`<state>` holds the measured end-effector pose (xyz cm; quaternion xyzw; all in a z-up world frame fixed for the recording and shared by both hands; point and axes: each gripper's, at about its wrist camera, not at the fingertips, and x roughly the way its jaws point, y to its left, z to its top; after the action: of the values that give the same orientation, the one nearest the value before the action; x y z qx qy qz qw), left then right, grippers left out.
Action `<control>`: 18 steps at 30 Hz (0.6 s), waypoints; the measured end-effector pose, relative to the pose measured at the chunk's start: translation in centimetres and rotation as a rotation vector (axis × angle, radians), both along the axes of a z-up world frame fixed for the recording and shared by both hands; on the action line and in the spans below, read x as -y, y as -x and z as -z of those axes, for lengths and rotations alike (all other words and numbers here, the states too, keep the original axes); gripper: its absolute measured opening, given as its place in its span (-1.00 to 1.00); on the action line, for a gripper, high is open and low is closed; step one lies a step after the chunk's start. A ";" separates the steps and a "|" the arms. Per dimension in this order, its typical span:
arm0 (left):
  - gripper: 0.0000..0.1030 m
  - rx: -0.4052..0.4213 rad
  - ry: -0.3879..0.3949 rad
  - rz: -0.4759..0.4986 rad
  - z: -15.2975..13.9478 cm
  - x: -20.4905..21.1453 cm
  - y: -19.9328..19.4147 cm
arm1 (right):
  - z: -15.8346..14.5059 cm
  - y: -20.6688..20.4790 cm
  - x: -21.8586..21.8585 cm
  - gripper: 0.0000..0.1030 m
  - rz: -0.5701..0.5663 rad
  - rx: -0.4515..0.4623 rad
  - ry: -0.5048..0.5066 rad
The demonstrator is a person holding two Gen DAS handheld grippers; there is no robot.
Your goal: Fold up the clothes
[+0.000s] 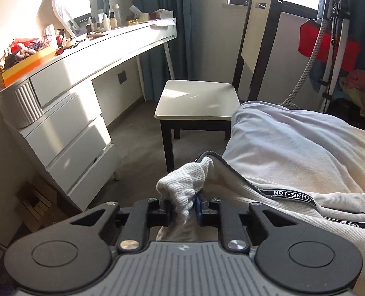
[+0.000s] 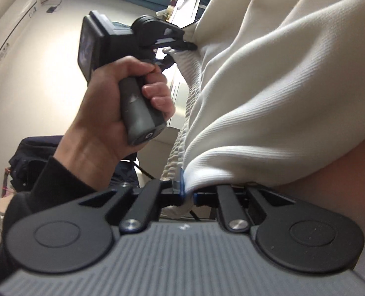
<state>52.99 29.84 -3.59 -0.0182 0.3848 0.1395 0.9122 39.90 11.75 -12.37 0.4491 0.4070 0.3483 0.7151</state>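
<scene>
Left wrist view: the left gripper (image 1: 183, 208), its black fingers tipped with blue pads, is pinched on the white ribbed elastic waistband (image 1: 184, 185) of a cream ribbed-knit garment (image 1: 293, 212) trimmed with a black band printed "NOT-SIMPLE" (image 1: 292, 196). The garment runs from the jaws toward the right edge of the view, above a pale lavender-grey quilt (image 1: 305, 143) that lies behind and beside it. Beyond the garment stands a cream-topped stool with dark legs (image 1: 197, 101); a white curved dressing table with three drawers (image 1: 66, 113) occupies the left side, with bottles and an orange tray on its top. A red cloth (image 1: 313, 39) hangs at upper right beside a white upright stand (image 1: 335, 49). Right wrist view: the right gripper (image 2: 187, 193) is closed on the hem end of the same waistband, the cream fabric bunched between its blue pads and rising in broad folds across the right half of the view. The waistband stretches from these jaws up to the left gripper (image 2: 180, 45), held by the person's left hand (image 2: 123, 106) in a dark sleeve (image 2: 46, 192). A white wall air conditioner (image 2: 9, 24) sits at upper left.
</scene>
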 end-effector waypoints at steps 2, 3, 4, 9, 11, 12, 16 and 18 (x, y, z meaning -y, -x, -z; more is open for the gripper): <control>-0.44 0.015 0.007 0.006 0.1 0.3 0.6 | -0.9 -0.1 0.1 -0.77 -0.028 0.011 0.028; -0.33 0.023 0.002 0.012 -0.1 0.5 1.1 | -1.6 0.1 0.0 -0.76 -0.040 0.026 0.056; -0.22 0.031 -0.003 0.018 -0.3 0.7 1.6 | -2.4 0.2 -0.1 -0.76 -0.053 0.042 0.089; 0.23 0.097 -0.007 0.058 -2.9 3.5 7.3 | -6.3 2.4 -0.4 -0.23 -0.103 0.163 0.248; 0.58 0.127 -0.005 0.076 -4.3 4.9 10.0 | -8.0 4.5 0.3 0.34 -0.087 0.227 0.291; 0.73 0.143 -0.004 0.085 -5.0 5.6 11.4 | -8.9 5.5 0.7 0.40 -0.076 0.258 0.321; 0.80 0.205 0.000 0.121 -7.7 8.4 17.0 | -12.9 10.0 3.4 0.62 -0.016 0.390 0.438; 0.84 0.236 0.001 0.139 -9.0 9.8 19.8 | -14.5 12.2 7.4 0.63 0.054 0.443 0.472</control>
<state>33.22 20.02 5.44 -0.0083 0.2755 0.0725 0.9585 27.72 4.37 2.10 0.1949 0.2990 0.3145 0.8796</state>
